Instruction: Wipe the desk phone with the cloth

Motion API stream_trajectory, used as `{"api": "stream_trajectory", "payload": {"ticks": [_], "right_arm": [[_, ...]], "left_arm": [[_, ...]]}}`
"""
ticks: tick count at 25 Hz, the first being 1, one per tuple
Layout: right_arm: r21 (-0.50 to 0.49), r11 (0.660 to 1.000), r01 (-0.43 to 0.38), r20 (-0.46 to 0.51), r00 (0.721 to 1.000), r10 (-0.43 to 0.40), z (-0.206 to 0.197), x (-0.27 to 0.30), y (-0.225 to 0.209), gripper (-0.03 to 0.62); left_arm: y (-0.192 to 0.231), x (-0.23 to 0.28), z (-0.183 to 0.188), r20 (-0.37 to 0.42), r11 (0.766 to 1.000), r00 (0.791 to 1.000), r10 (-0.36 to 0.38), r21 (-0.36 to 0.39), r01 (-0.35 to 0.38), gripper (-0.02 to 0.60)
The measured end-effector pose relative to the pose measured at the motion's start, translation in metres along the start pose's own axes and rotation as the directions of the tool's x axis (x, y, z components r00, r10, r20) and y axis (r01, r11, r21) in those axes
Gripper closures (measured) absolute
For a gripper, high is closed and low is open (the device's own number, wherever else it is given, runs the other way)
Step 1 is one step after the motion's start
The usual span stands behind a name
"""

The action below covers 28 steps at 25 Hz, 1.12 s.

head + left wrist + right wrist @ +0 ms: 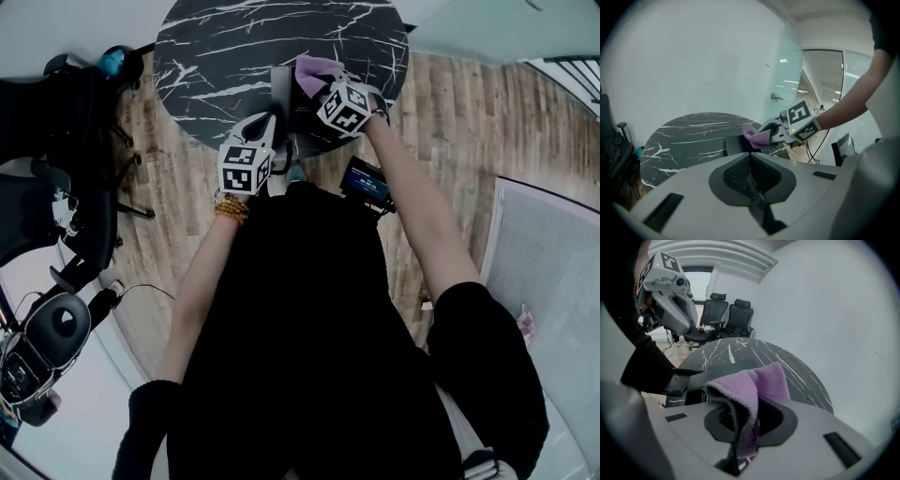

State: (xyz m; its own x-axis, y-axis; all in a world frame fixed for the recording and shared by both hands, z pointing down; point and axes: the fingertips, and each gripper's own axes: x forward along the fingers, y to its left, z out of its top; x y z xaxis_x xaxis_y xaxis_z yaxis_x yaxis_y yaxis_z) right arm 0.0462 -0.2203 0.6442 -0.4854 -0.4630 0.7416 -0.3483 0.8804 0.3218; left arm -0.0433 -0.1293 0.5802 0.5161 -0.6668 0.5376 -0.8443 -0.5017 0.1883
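Note:
The black desk phone [286,105] sits at the near edge of a round black marble table [234,47]. My right gripper [317,89] is over the phone, shut on a purple cloth [314,71]. In the right gripper view the cloth [752,387] bulges out between the jaws, above the phone [691,383] and its coiled cord [676,373]. My left gripper [274,120] hovers just left of the phone, jaws shut with nothing between them. In the left gripper view the phone [735,143] lies ahead of that gripper [750,174], with the cloth [755,135] held over it.
Black office chairs [56,197] stand on the wooden floor to the left. A small device with a blue screen [366,181] hangs by the person's right side. A pale panel [548,281] lies at the right. A white wall and a glass partition [787,79] stand behind the table.

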Motion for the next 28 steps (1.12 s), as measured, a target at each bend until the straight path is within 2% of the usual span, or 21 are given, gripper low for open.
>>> {"api": "stream_trajectory", "payload": {"ticks": [5, 11, 28], "right_arm": [[0.008, 0.999, -0.053, -0.005, 0.999, 0.053, -0.006, 0.000, 0.016, 0.534], [0.074, 0.991, -0.113, -0.004, 0.993, 0.114, -0.011, 0.000, 0.034, 0.536], [0.104, 0.981, -0.161, -0.046, 0.985, 0.167, -0.018, 0.001, 0.065, 0.536]], "left_arm": [[0.000, -0.001, 0.000, 0.002, 1.000, 1.000, -0.003, -0.003, 0.003, 0.561], [-0.002, -0.001, -0.002, 0.002, 1.000, 1.000, -0.007, -0.005, 0.007, 0.561], [-0.009, -0.003, -0.011, -0.016, 1.000, 0.999, -0.030, 0.007, 0.030, 0.561]]}}
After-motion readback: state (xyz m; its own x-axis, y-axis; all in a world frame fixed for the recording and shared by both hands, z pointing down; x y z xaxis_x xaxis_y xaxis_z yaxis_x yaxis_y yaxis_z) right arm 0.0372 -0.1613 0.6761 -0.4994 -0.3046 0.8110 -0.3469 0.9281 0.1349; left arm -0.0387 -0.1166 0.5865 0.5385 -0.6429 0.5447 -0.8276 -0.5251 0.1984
